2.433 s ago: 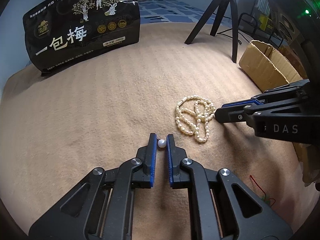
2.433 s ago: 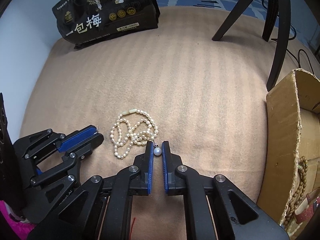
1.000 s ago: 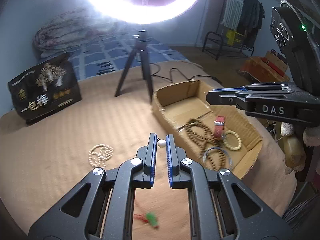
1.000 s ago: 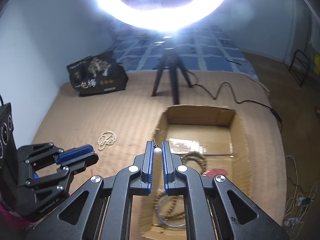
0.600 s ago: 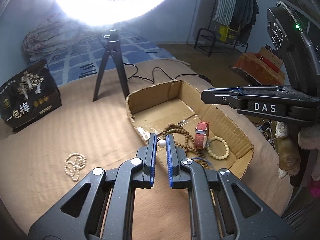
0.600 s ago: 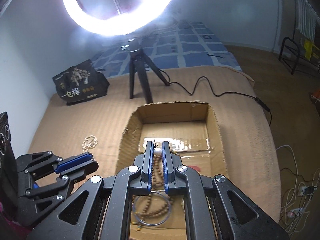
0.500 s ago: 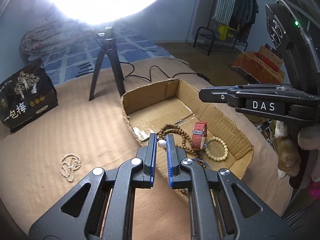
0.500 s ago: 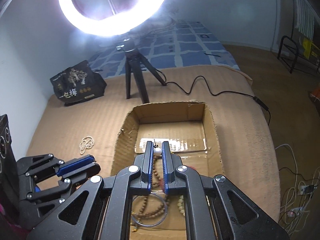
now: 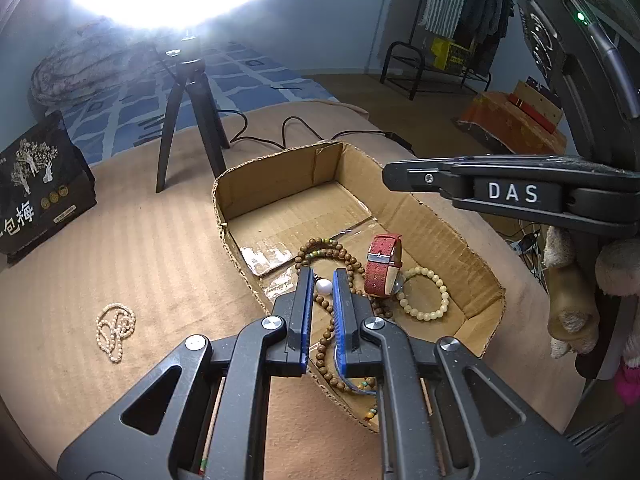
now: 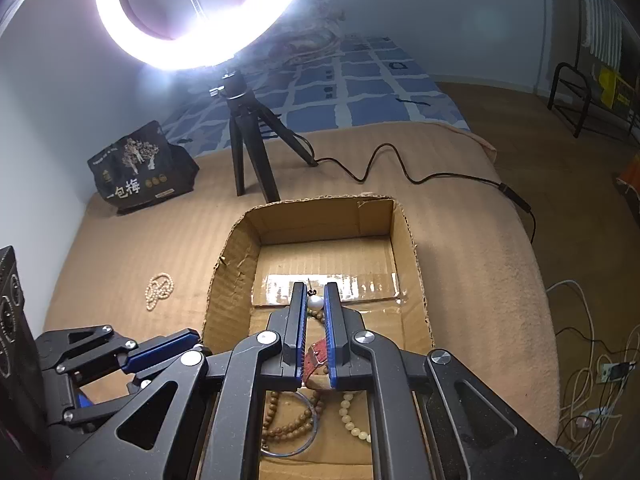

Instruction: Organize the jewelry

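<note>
My left gripper is shut on a white pearl earring and holds it above the near end of an open cardboard box. My right gripper is shut on a second pearl earring, held above the same box. Inside the box lie brown wooden bead strings, a red-strapped watch and a pale bead bracelet. A pearl necklace lies on the tan blanket left of the box; it also shows in the right wrist view.
A ring light on a black tripod stands behind the box, its cable trailing right. A black snack bag stands at the far left. The blanket edge drops off to the right, with floor cables beyond.
Both grippers, each holding its pearl earring, have lifted from the necklace and moved right over the cardboard box, coming lower and closer above its contents.
</note>
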